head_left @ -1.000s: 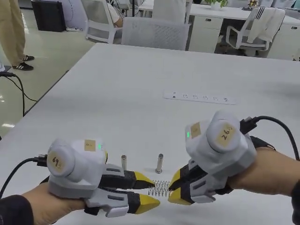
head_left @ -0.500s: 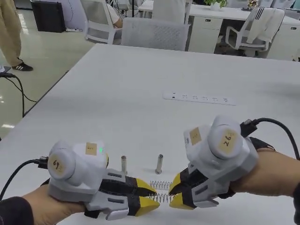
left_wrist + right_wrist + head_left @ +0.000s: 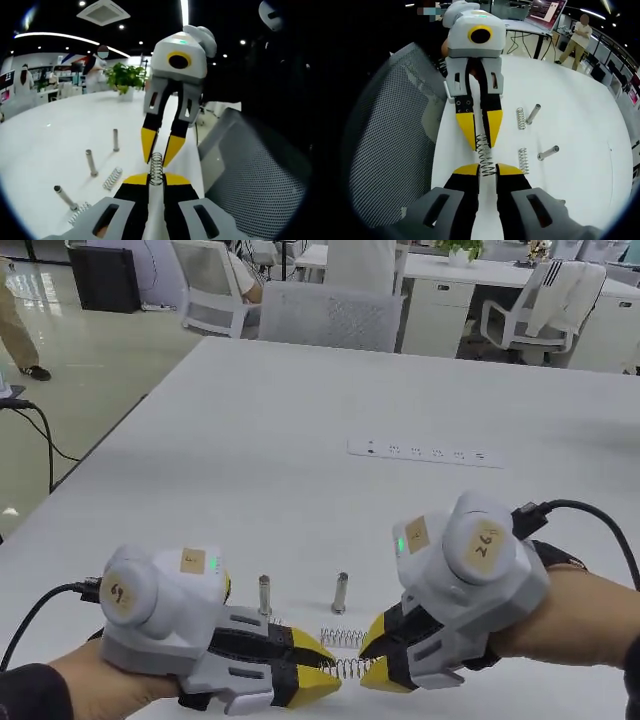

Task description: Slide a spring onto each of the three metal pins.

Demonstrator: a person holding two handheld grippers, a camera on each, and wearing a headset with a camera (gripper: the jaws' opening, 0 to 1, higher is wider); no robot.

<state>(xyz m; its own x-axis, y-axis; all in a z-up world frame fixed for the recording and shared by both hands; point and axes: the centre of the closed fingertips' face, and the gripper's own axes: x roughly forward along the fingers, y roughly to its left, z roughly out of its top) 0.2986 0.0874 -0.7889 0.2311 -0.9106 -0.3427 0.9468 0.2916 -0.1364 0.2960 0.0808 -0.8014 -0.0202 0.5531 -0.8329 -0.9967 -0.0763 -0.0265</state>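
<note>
Item: one spring (image 3: 348, 668), lower centre of the head view, held level above the white table (image 3: 300, 440).
Left gripper (image 3: 325, 665): jaws clamped on one end of the spring.
Right gripper (image 3: 372, 650): jaws clamped on the other end.
Three metal pins (image 3: 90, 162): stood bare at lower left of the left gripper view.
Two loose springs (image 3: 113, 178): lay beside the pins.
Power strip (image 3: 425, 451): lay mid-frame in the head view.

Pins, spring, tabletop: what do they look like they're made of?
pins: bare metal, probably steel; dull silver-grey with a soft sheen along the shaft.
spring: thin coiled wire, bright metallic glints, probably steel.
tabletop: white, smooth, near-matte with faint glare; looks like laminate, but the core can't be told.
</note>
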